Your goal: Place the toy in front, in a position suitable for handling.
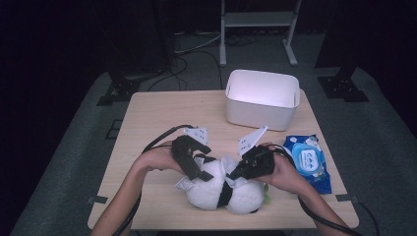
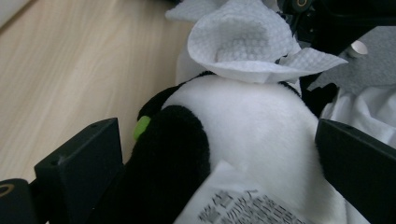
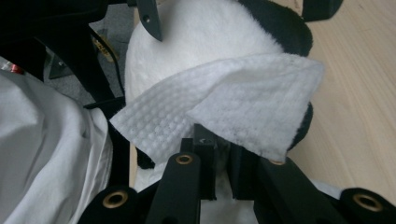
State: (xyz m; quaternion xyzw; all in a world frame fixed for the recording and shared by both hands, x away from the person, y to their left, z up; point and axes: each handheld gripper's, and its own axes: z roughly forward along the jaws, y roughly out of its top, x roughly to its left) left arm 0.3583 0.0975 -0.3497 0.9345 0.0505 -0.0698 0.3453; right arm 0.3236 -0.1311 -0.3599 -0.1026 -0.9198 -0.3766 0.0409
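Note:
A black-and-white panda plush (image 1: 216,191) lies near the table's front edge. My left gripper (image 1: 196,172) comes onto its left end, and in the left gripper view the jaws stand on either side of the plush (image 2: 252,126), pressed into its fur. A printed label (image 2: 233,205) lies on the plush between them. My right gripper (image 1: 235,173) is shut on a white wet wipe (image 1: 230,168), whose folded sheet (image 3: 224,102) rests against the plush (image 3: 201,32) just past the right gripper's (image 3: 223,154) tips. From the left gripper's (image 2: 219,154) side the wipe (image 2: 243,42) sits on top of the plush.
A white bin (image 1: 263,98) stands at the back right of the wooden table (image 1: 162,118). A blue pack of wipes (image 1: 307,160) lies by the right edge, just beside my right hand. A stand's legs (image 1: 255,29) rise beyond the table.

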